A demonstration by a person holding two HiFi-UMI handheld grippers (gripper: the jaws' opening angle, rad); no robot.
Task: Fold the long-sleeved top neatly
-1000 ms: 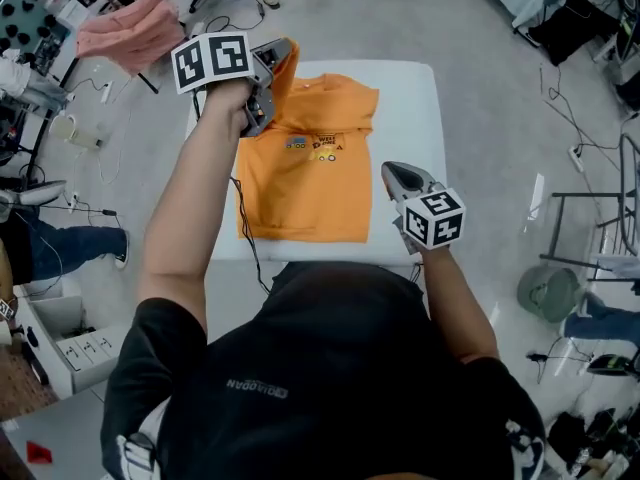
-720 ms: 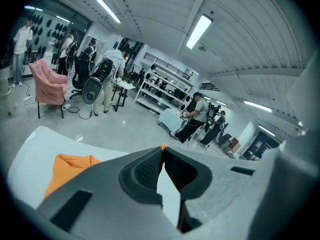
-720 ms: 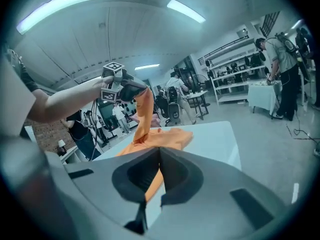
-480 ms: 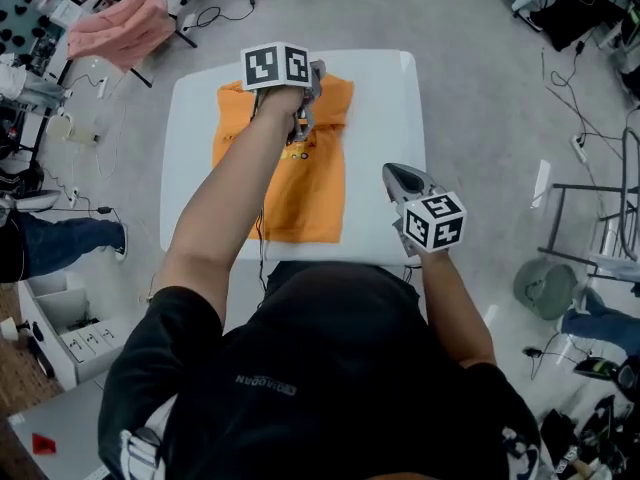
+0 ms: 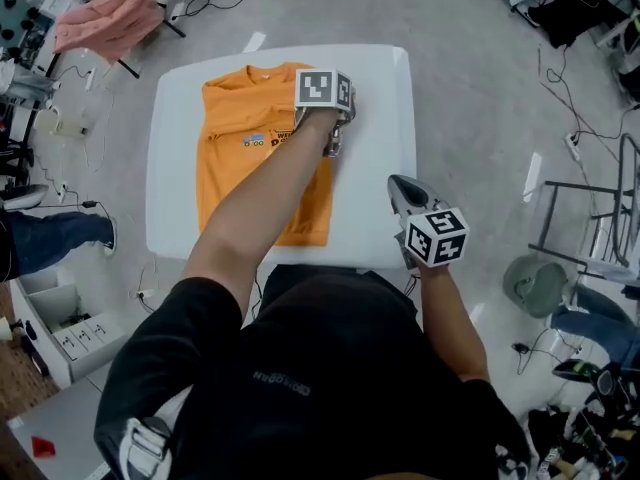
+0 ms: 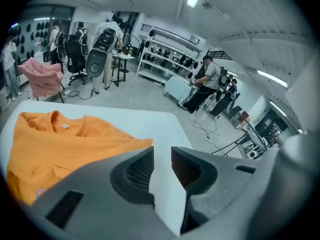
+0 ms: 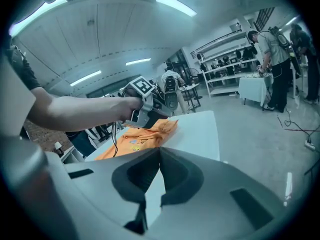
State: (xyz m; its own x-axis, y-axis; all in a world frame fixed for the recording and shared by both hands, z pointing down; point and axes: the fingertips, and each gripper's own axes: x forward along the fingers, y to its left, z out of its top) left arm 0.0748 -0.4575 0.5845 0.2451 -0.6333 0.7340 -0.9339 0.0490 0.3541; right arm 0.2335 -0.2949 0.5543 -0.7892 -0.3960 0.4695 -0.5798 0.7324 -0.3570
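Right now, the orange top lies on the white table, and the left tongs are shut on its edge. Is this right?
Not quite. The left tongs are open, having just been opening, and they hold nothing: only the white table shows between them. The left gripper view shows this. The orange top does lie on the white table.

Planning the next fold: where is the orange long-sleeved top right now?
In the head view, the orange long-sleeved top lies on the left part of the white rectangular table, collar toward the far edge, hem toward the near edge.
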